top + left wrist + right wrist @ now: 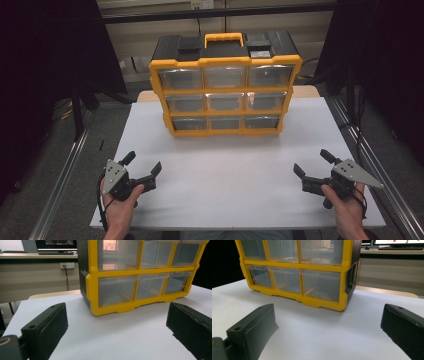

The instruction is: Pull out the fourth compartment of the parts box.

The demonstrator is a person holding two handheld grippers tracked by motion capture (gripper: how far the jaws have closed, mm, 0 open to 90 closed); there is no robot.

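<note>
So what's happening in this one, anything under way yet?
Not really. A person holds the left gripper and the right gripper low over the near part of the white table, one at each side, both with jaws open and nothing between them. Both point toward the yellow and black drawer organizer standing at the far middle of the table. Its clear drawers all look shut, and neither gripper touches it.

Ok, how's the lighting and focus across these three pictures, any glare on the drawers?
High view: dim and soft, dark at both sides, the organizer drawers glinting faintly. Left gripper view: sharp, a pinkish reflection on the top-left drawer. Right gripper view: clear, even light on the white tabletop.
</note>
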